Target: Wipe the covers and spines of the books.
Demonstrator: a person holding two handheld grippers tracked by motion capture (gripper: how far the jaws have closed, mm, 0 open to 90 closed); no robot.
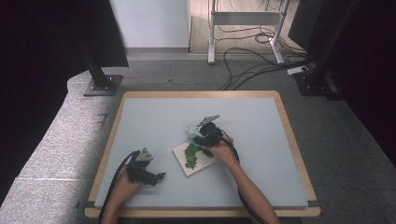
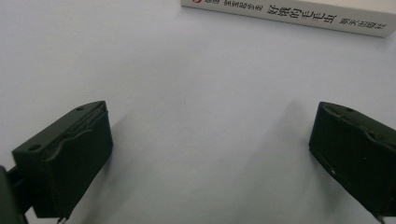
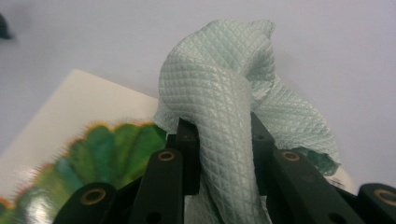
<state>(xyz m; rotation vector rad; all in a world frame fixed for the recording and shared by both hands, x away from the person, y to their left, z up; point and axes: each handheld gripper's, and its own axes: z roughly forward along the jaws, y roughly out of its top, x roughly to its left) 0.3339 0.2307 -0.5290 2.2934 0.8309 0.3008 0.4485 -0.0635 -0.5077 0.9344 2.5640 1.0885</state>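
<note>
At a grey-topped table (image 1: 261, 140) w/ a wooden rim, a person works two handheld grippers from the near edge. The right forearm runs up from the bottom edge at a slant, hand wrapped round the right gripper (image 1: 198, 135), which points toward the far left and sits over the far corner of a book (image 1: 192, 158). Its jaws are clamped tight on a pale green cloth (image 3: 224, 116): in the right gripper view the quilted fabric is pinched betw. the two black jaws and bunches up in a twisted lump above them, draping down the right side. The cloth rests at the book's far edge, just touching or just above the cover; which, can't tell. The book lies flat near the table's centre, slightly toward the person, white cover w/ a green, fringed picture. The left hand rests near the table's front left corner, holding the left gripper (image 1: 159, 176) low over the surface, pointing right toward the book. Its jaws stand wide apart w/ nothing betw. them, bare tabletop showing in the gap in the left gripper view. That view cuts the book off at the top, leaving a strip of its white spine (image 2: 289, 14) w/ printed characters too small to read. The green picture is partly covered by the right hand and gripper in the high view, so its subject is hard to make out. Both elbows are cut off by the frame's bottom edge.
</note>
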